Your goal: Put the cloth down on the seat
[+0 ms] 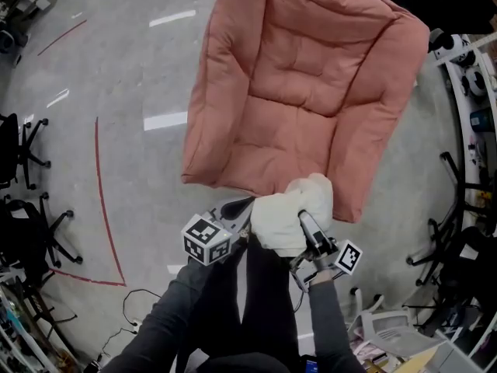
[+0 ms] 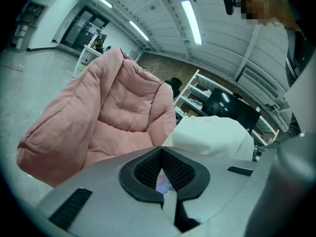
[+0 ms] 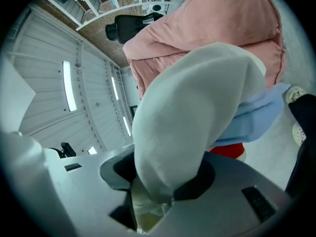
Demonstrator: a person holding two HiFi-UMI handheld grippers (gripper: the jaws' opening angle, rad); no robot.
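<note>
Both forearms, in dark grey sleeves (image 1: pixel 167 317), reach forward from the bottom of the head view and converge just short of the near edge of the pink seat (image 1: pixel 311 76), which sits on the grey floor (image 1: pixel 132 92).

The right claw (image 1: pixel 309 225) points about level, away from the person and at the seat. Its jaws stand wide, clamped on a thick bunch of the white cloth (image 1: pixel 291 220). The left claw (image 1: pixel 237 208) angles in from the left, tipped a little downward. Its jaws are drawn together, tips nearly meeting. A pale sliver shows between the pads, and I cannot tell whether it is cloth.

The cloth is a rounded, crumpled bundle with no clear long axis from above. In the right gripper view it bulges out of the jaws along the claw's line, toward the seat. From above it overlaps the seat's near edge, just beside the left claw. Whether it touches the cushion cannot be told.
</note>
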